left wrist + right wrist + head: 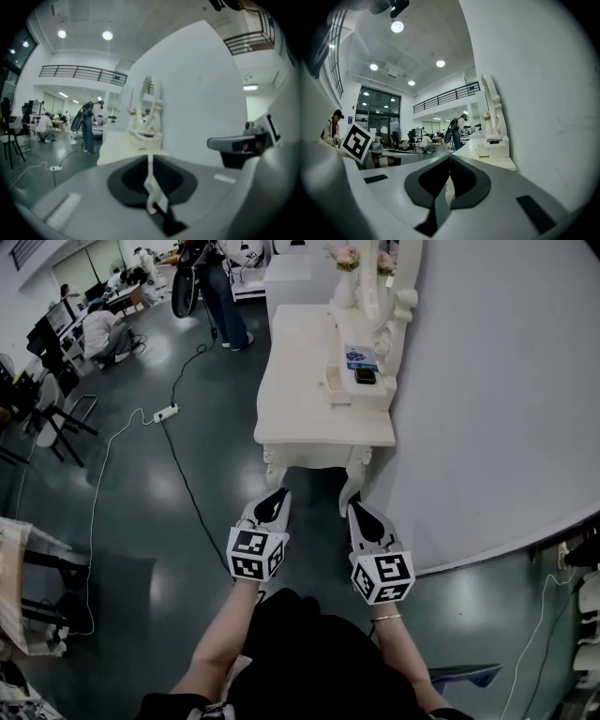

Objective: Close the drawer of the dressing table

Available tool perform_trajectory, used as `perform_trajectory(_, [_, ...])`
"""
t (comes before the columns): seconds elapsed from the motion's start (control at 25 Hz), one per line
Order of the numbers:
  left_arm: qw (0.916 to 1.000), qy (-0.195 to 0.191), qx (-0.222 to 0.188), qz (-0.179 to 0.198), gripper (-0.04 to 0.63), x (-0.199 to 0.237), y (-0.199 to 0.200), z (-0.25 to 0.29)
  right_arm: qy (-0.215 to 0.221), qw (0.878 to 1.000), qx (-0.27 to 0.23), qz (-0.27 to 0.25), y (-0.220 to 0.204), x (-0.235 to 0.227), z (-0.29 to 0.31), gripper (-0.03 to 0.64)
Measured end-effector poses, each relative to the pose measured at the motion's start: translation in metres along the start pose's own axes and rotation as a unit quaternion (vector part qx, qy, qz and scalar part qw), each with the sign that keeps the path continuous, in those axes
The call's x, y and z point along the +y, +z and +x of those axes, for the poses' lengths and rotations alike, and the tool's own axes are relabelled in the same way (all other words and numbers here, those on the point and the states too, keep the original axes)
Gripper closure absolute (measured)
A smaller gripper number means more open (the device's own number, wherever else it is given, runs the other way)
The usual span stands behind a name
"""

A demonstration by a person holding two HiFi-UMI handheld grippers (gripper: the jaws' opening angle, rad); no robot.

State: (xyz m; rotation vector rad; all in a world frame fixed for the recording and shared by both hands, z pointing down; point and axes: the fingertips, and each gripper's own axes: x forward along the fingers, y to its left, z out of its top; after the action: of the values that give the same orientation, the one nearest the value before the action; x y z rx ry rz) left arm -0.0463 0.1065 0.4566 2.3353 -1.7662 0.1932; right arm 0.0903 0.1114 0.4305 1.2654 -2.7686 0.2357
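White dressing table [309, 418] stands ahead; I hold my left gripper [279, 494] and right gripper [358, 510] just short of it, both closed and empty, likely for pushing.

You wear a black garment [314, 652] that fills the lower middle of the head view, and a thin bracelet [386, 617] circles your right wrist. Your left gripper [279, 493] and right gripper [358, 508] are pale grey tapering shells, each with a black teardrop-shaped inset on top. Each carries a white cube printed with black square markers: the left cube [255, 554] and the right cube [384, 576].
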Motion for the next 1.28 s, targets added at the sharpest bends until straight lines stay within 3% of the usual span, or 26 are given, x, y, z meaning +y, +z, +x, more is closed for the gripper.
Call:
perform_trajectory(0.32, [1.0000,-0.001,-0.002,0.003,0.505,0.007,0.009,0.020,0.000,1.000,0.002,0.000,-0.001,-0.011,0.006,0.612])
perform_trajectory(0.72, [1.0000,-0.005,0.006,0.002,0.486,0.024,0.012,0.053,-0.012,1.000,0.009,0.008,-0.003,-0.028,0.028,0.612])
perform_trajectory(1.28, [0.9992,-0.030,0.026,0.006,0.465,0.086,0.024,0.166,-0.038,0.999,0.025,0.021,0.001,-0.079,0.135,0.612])
